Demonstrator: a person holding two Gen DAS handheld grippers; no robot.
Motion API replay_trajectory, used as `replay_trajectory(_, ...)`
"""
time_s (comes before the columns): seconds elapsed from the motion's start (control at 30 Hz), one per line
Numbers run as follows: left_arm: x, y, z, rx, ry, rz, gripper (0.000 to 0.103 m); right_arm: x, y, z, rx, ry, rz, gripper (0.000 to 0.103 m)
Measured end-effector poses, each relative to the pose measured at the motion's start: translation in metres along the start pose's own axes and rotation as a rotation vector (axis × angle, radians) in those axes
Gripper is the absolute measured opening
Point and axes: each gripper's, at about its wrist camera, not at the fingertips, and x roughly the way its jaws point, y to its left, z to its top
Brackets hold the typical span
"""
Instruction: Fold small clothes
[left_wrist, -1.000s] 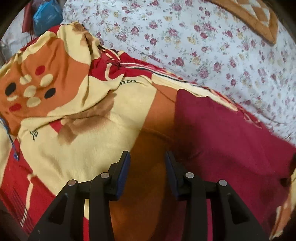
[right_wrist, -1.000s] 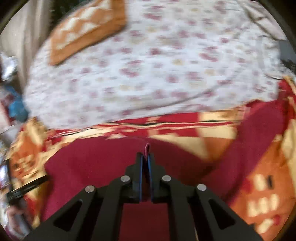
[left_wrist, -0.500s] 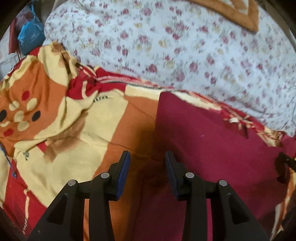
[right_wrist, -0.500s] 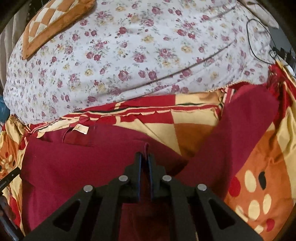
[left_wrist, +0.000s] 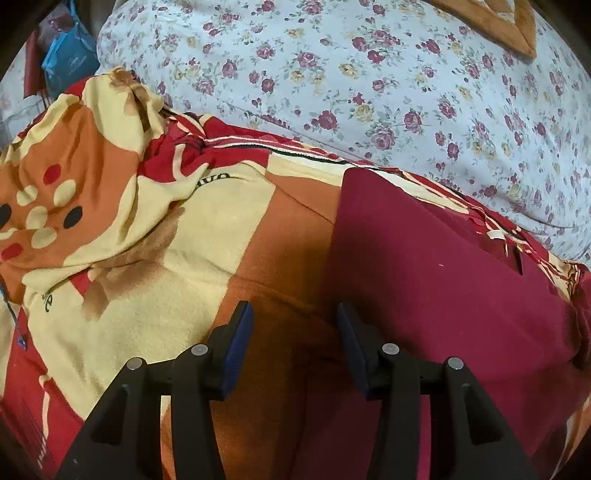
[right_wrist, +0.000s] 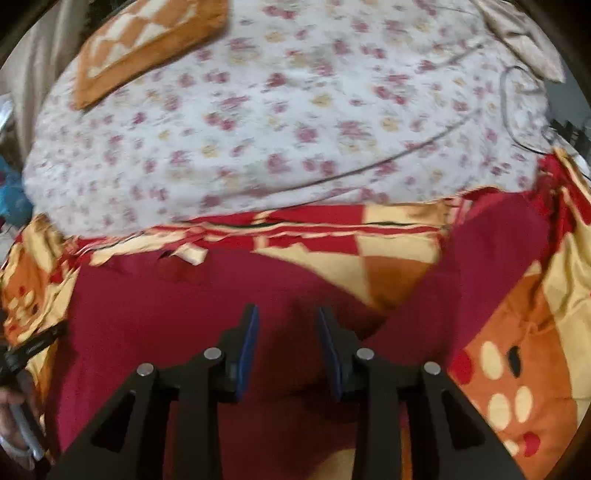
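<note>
So in the left wrist view the left gripper (left_wrist: 293, 332) hangs with jaws apart, empty, over the patterned blanket (left_wrist: 155, 266), maroon garment (left_wrist: 436, 273) at 3 o'clock, probably lining up an edge grab. Right wrist view: right gripper (right_wrist: 288, 338) also spread, gripping nothing, right above that garment (right_wrist: 155, 317), laid flat for folding I guess.

Ahead of left tool (left_wrist: 293, 314): flat blanket (left_wrist: 207, 236), unobstructed.
Far left: bunched blanket fold (left_wrist: 110, 110).
Beyond: open floral sheet (right_wrist: 288, 122).
</note>
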Motion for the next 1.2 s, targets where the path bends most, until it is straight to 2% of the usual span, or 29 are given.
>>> replay_trajectory(0.07,-0.001,0.0,-0.001,0.003,-0.005,0.006,0.037,0.013,0.009,-0.006,-0.027,0.042,0.002,0.034)
replay_trajectory(0.2,-0.006,-0.003,-0.003,0.031,-0.028,0.027,0.037,0.05,0.014,-0.021,-0.064,0.138,-0.066,0.034)
replay_trajectory(0.37,-0.016,-0.008,-0.006,0.063,-0.062,0.053,0.037,0.039,0.011,-0.021,-0.031,0.118,-0.062,0.035)
replay_trajectory(0.43,-0.021,-0.01,-0.006,0.064,-0.068,0.042,0.037,0.03,0.01,-0.021,-0.03,0.109,-0.053,0.037)
replay_trajectory(0.53,-0.029,-0.016,-0.008,0.076,-0.09,0.031,0.037,0.026,0.01,-0.024,-0.039,0.099,-0.062,0.047)
replay_trajectory(0.6,-0.034,-0.021,-0.01,0.089,-0.105,0.03,0.037,0.033,0.009,-0.027,-0.045,0.129,-0.072,0.048)
replay_trajectory(0.67,-0.038,-0.025,-0.01,0.099,-0.114,0.024,0.037,0.032,0.01,-0.029,-0.047,0.122,-0.076,0.048)
replay_trajectory(0.87,-0.038,-0.033,-0.011,0.111,-0.106,-0.008,0.037,0.015,0.011,-0.031,-0.024,0.111,-0.042,0.049)
replay_trajectory(0.97,-0.033,-0.034,-0.013,0.114,-0.088,-0.041,0.037,0.001,0.006,-0.037,-0.011,0.093,-0.031,0.054)
replay_trajectory(1.2,-0.029,-0.031,-0.014,0.101,-0.078,-0.028,0.037,-0.012,-0.002,-0.045,0.017,0.098,-0.007,0.056)
